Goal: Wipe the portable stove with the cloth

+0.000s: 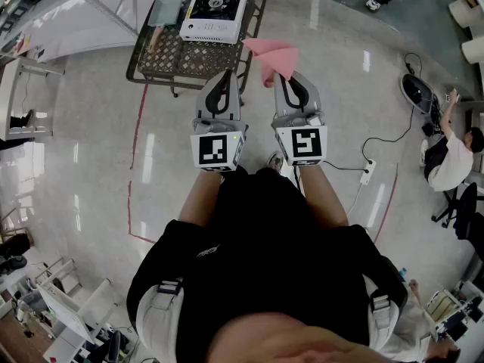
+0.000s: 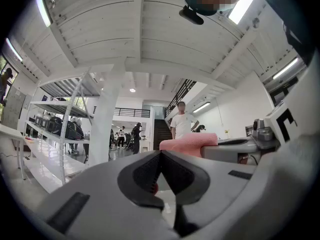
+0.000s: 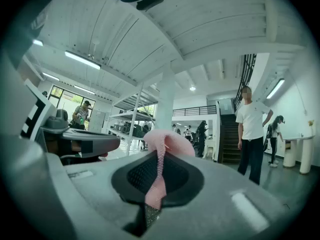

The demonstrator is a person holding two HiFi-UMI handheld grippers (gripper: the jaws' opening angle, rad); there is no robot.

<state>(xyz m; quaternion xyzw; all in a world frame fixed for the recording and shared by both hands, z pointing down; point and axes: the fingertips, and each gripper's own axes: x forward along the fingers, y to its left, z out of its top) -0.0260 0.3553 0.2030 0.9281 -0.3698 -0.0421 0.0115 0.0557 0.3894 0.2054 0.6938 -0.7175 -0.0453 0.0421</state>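
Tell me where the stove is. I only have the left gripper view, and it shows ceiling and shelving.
Observer: In the head view the portable stove sits on a mesh-top table, ahead of both grippers and apart from them.
Operator: Who has the cloth?
Observer: The right gripper is shut on the pink cloth; its view shows the fabric pinched between the jaws.
Operator: Anything else on the table?
Observer: A flat greenish item lies left of the stove. I can't tell what it is.
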